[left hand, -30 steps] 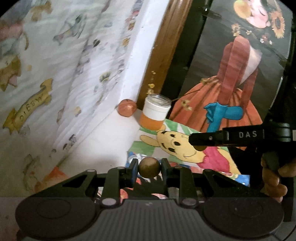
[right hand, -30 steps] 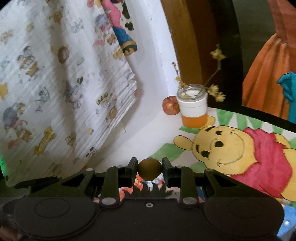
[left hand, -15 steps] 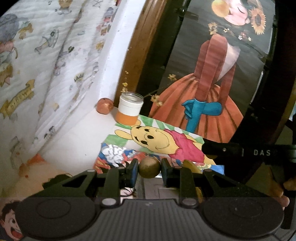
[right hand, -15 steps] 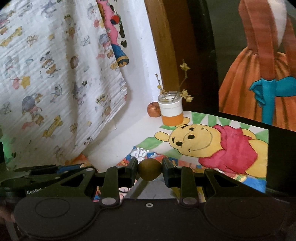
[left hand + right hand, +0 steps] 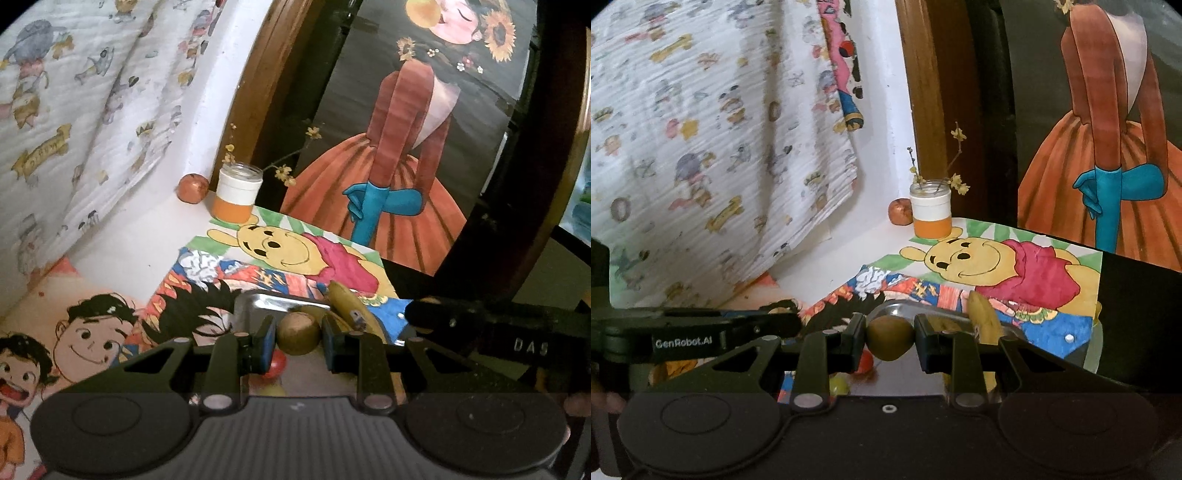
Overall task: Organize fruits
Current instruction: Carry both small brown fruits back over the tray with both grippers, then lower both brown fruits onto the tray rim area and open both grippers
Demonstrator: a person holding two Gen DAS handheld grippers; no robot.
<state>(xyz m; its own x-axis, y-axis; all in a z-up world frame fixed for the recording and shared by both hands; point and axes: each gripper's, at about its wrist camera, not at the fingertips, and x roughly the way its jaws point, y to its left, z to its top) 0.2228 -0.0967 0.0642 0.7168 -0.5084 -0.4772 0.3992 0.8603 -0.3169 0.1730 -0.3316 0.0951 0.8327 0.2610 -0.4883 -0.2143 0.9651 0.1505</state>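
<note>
White tabletop covered with cartoon drawings [image 5: 295, 254] fills both views, backed by a printed cloth [image 5: 713, 129] on the left and a painting of a figure in an orange dress [image 5: 402, 166] behind. Two brown round fruits are held, one in each tool. The left gripper [image 5: 297, 334] is closed narrowly on its brown fruit [image 5: 298, 332], pads pressing both sides. The right gripper [image 5: 890, 338] is likewise clamped on an olive-brown fruit [image 5: 890, 338]. Both fruits hang just above a metal tray [image 5: 905, 310] lying on the drawings. In the tray lie one banana [image 5: 351, 306], one small red fruit [image 5: 864, 363] and one yellow-green fruit [image 5: 839, 384], partly hidden by the tools. Well apart, at the far corner of the table, one reddish apple-like fruit [image 5: 192, 187] sits just beside one jar [image 5: 238, 194] with an orange base, holding dried flower sprigs. Each gripper appears at the edge of the other's view.
</note>
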